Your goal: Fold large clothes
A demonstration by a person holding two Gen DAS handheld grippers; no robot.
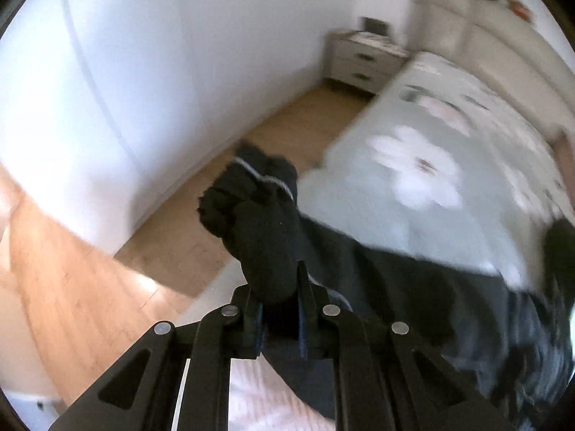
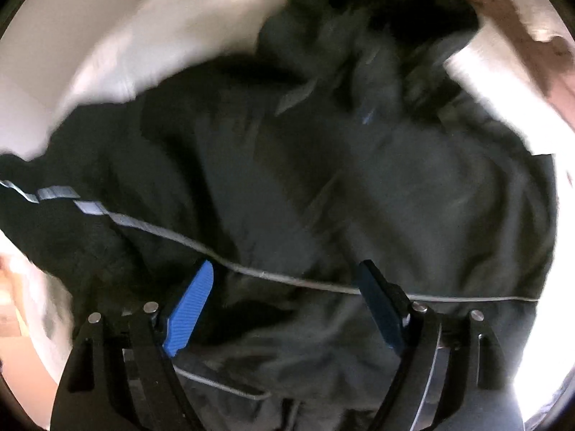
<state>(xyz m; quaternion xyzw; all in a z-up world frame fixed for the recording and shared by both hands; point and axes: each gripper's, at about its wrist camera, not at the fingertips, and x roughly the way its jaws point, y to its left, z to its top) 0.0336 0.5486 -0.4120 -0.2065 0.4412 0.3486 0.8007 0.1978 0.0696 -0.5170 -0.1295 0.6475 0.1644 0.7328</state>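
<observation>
Left tongs (image 1: 278, 298) clamp the black garment's (image 1: 258, 222) bunched end; right tongs (image 2: 287, 305) gape above its spread cloth.

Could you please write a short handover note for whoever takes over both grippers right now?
Left gripper: shut on a bunched end of the dark garment, lifted above the bed.
Right gripper: open, pointing down over the garment, its blue pads either side of the grey piping, not gripping.
Garment: crumpled on the floral cover, one end raised.
Done: one grasp made.
Left: no neat fold shows yet; probably grip with the right gripper, spread the garment, then fold.
</observation>
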